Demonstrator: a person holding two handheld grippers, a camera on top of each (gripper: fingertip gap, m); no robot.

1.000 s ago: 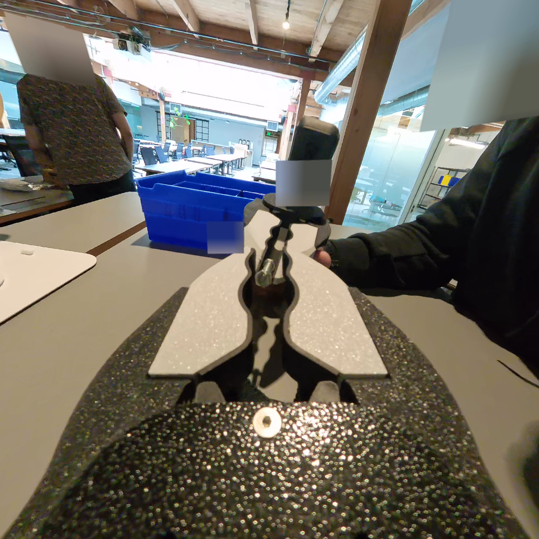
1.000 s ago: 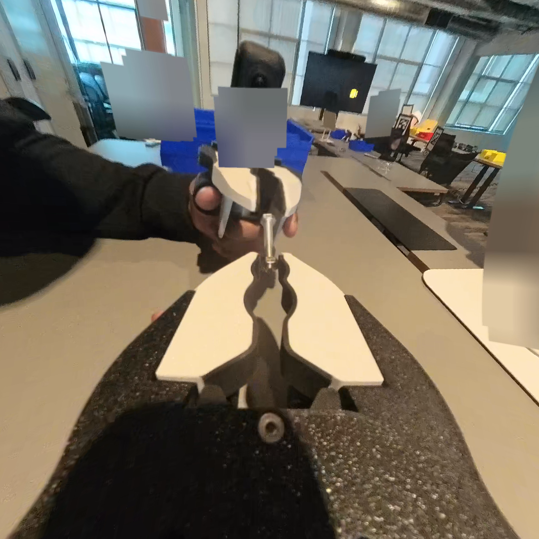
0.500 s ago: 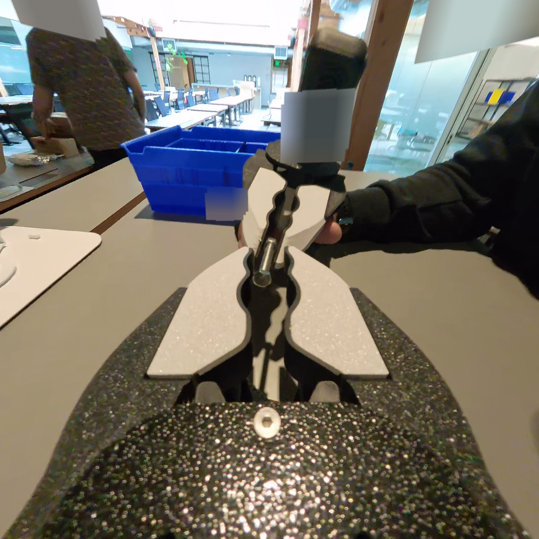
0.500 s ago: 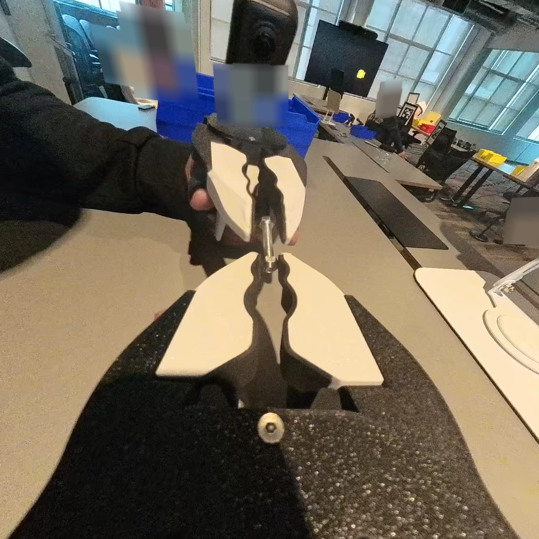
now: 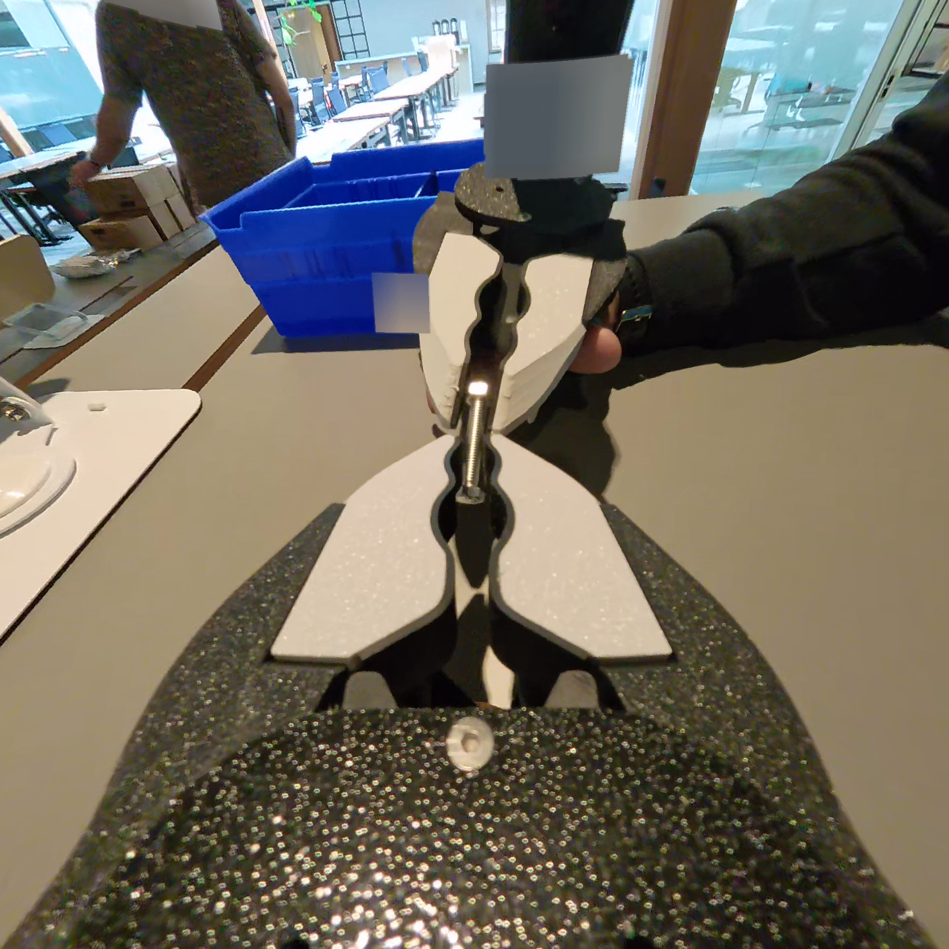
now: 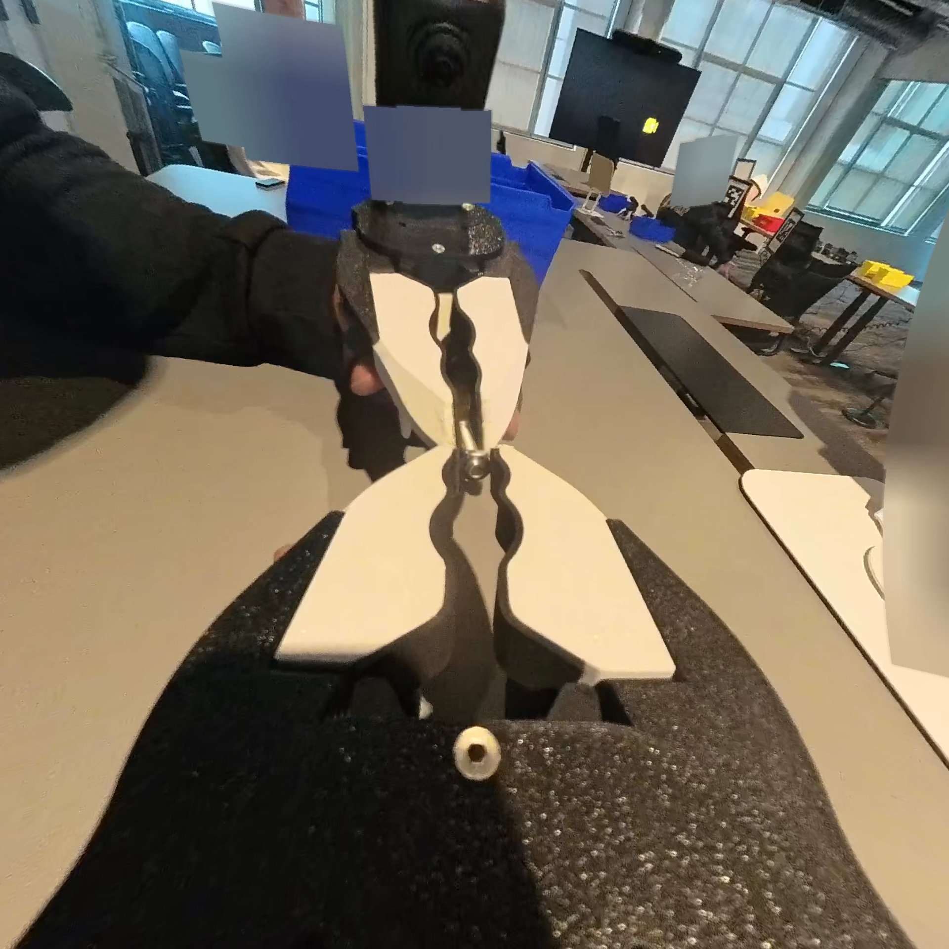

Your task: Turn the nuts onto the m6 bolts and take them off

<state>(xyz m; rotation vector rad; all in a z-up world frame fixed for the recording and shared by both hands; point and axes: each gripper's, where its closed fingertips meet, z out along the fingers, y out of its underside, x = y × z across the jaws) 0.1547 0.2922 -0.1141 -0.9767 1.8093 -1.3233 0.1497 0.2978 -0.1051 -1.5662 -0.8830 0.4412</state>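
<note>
A: Left gripper (image 5: 472, 449), jaw state?
B: Nearly closed; the two tips pinch the threaded shank of the M6 bolt (image 5: 473, 441); only the shank's width is left between them.

A: Right gripper (image 6: 472, 454)?
B: Closed to the same narrow gap; it grips the shiny head end of the bolt at the very tips.

A: Where does the bolt sit overall?
B: Off the table, spanning the two grippers, which meet tip to tip; in the left wrist view the near end of the thread lies inside the first notch of the left fingers (image 5: 400, 539); a small ring-like piece (image 5: 470, 495) sits there; nut or bare thread end cannot be told.

A: Who holds the tools?
B: A person's hand (image 5: 598, 349) in a black sleeve (image 5: 770, 277) carries the right gripper; the other hand (image 6: 362, 380) carries the left.

A: Surroundings?
B: Grey table (image 5: 744, 488) below; a blue bin (image 5: 328, 257) stands behind the grippers; a white board (image 5: 102, 436) lies to the left of it, nearer the camera; a second person (image 5: 205, 92) stands well beyond, beside cardboard boxes (image 5: 133, 200).
</note>
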